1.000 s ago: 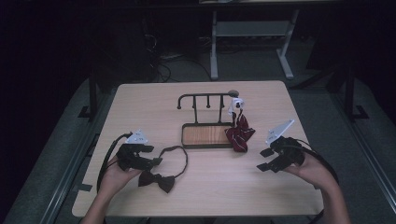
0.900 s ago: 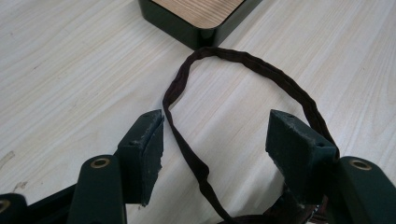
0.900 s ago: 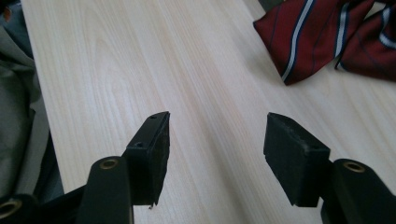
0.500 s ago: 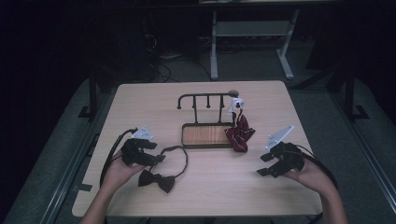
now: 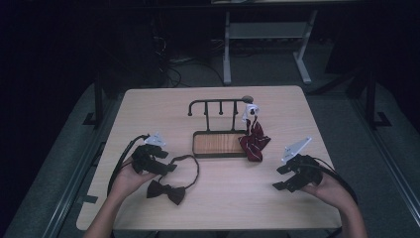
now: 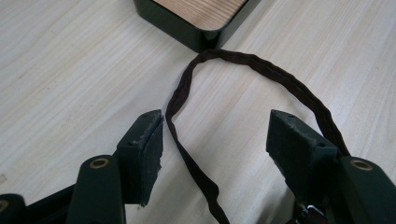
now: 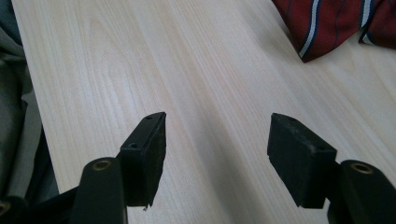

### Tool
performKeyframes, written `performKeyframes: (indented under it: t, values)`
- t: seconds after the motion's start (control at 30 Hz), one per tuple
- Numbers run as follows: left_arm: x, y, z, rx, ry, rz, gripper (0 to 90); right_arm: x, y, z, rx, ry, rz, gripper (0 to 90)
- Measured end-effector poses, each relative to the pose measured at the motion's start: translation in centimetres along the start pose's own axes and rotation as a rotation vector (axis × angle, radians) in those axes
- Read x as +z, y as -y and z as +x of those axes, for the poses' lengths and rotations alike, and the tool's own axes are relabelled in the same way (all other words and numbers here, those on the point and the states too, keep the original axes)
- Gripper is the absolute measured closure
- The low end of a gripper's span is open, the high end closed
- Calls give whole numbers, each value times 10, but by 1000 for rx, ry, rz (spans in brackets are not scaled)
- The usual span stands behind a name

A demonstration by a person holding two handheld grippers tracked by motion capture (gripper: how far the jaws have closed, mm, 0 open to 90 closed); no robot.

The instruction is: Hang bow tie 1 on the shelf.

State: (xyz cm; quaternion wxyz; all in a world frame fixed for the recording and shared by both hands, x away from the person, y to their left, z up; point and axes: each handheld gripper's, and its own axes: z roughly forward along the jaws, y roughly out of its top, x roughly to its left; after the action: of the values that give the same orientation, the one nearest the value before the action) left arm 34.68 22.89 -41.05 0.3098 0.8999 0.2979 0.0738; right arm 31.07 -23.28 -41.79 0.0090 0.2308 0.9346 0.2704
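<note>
A dim room is surrounding a pale wooden table [image 5: 213,101] with rounded corners; grey floor is lying around it, and the legs of a white metal frame [image 5: 267,39] are standing behind it. Near the table's middle, a black rack [image 5: 218,126] with a row of pegs is rising from a dark-rimmed wooden base. A dark red striped tie [image 5: 254,140] is hanging from the rack's right end and spilling onto the table beside the base. Toward the front left, a dark brown bow tie [image 5: 165,191] is lying flat, its thin fabric strap [image 6: 243,63] curving in a loop that is nearly reaching the base's corner.

The person's forearms are coming in from the front edge. The left gripper [image 6: 215,140] is sitting low over the strap with its jaws standing wide, one side of the loop running between them, the pads not pressing on it. The right gripper [image 7: 217,140] is hovering over bare wood at the front right, well apart from the striped tie, its jaws having just been opening and now standing wide with nothing between them.
</note>
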Motion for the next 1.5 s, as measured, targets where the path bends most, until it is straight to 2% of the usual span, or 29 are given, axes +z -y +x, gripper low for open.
performKeyframes:
  t: [0.17, 0.33, 0.43, 0.47, 0.67, 0.7, 0.83, 0.9, 1.23, 1.3, 1.5]
  values:
    - [3, -5, 4, -5, 6, 10, 370, 1, 3, 0, 20, 12, 12, 351]
    - [7, -12, 6, 12, 14, 36, 405, 1, 4, -1, 13, 13, 7, 351]
    - [11, -14, 10, 0, 30, 43, 432, -1, 4, 0, 25, 14, 6, 347]
    - [14, -14, 10, -19, 29, 45, 435, -1, 4, 0, 20, 15, 4, 347]
    - [25, -18, 18, 0, 9, 127, 550, -5, 5, 2, 15, 23, -5, 348]
    - [26, -18, 19, -7, 9, 132, 572, -6, 5, 2, 3, 29, -11, 348]
    - [34, -20, 23, -42, 9, 146, 640, -8, 4, 3, 3, 30, -22, 349]
    - [37, -20, 25, -37, 5, 175, 665, -9, 4, 3, 5, 33, -22, 350]
    - [43, -18, 28, -47, 5, 205, 767, -10, 2, 5, -8, 32, -31, 371]
    - [44, -18, 29, -48, 19, 213, 780, -11, 2, 6, -12, 34, -37, 376]
    - [50, -18, 27, -34, 22, 236, 810, -14, 1, 8, -7, 35, -48, 381]
